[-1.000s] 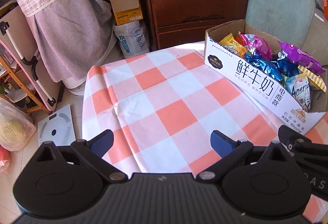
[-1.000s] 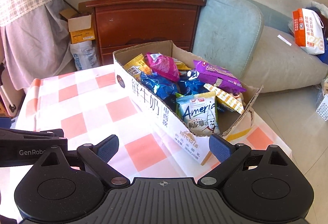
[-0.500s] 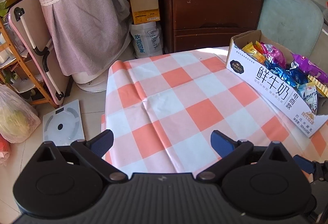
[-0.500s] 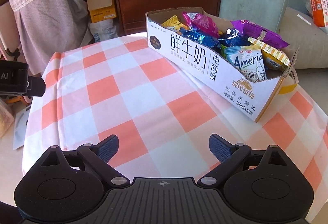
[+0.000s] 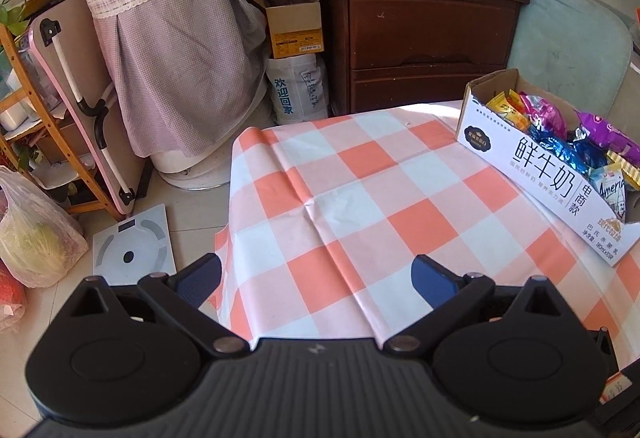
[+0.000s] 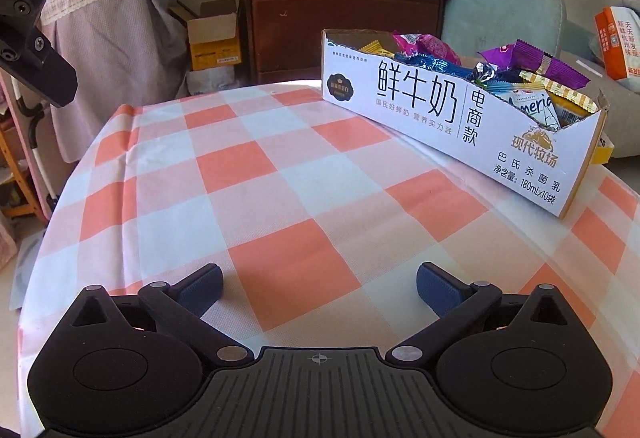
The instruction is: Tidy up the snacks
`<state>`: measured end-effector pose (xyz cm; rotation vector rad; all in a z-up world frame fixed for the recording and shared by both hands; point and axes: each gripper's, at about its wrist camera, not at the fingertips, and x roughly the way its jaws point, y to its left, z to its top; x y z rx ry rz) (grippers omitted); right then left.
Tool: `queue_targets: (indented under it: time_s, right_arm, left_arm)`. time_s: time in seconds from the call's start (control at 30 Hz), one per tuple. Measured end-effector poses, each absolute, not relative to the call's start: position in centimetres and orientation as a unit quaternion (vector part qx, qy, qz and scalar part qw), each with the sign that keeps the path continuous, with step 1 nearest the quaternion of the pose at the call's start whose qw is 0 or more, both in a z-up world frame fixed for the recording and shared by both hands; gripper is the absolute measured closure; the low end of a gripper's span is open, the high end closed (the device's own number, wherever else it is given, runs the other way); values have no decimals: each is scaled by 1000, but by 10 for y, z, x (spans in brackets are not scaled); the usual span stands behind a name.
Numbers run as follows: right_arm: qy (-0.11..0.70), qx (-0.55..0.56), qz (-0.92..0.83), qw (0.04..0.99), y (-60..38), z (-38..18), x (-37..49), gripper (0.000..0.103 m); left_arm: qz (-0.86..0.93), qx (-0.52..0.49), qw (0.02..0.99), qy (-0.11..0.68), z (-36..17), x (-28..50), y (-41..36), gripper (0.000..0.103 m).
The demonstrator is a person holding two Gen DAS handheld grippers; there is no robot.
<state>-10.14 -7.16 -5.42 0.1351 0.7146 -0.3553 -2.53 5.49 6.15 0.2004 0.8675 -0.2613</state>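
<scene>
A white cut-open milk carton box [image 5: 548, 173] [image 6: 440, 117] stands on the checked tablecloth [image 5: 360, 205] [image 6: 260, 177] at the far right, filled with several snack packets: purple [image 6: 548, 65], pink [image 6: 428, 43], blue [image 5: 560, 147] and a white "America" pack [image 6: 534, 105]. My left gripper [image 5: 316, 278] is open and empty, high above the table's near left edge. My right gripper [image 6: 318, 286] is open and empty, low over the near part of the table, well short of the box. Part of the left gripper's body [image 6: 28, 17] shows top left in the right wrist view.
Behind the table stand a dark wooden cabinet [image 5: 420, 37] with cartons on top, a small cardboard box [image 5: 294, 21], a cloth-covered object [image 5: 168, 37] and a light sofa [image 6: 500, 9]. A scale [image 5: 132, 246] and bags [image 5: 32, 234] lie on the floor at left.
Both grippers have pulled back and away from the box. The right gripper has sunk low over the table; the left has risen and swung left. Both stay open and empty.
</scene>
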Motion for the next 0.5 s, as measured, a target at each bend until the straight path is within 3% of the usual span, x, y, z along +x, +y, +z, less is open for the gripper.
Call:
queue_targets:
  time_s: [0.5]
  right_arm:
    - [303, 63, -181, 933, -70, -63, -91, 0]
  left_arm:
    - [-127, 110, 892, 419, 56, -27, 52, 2]
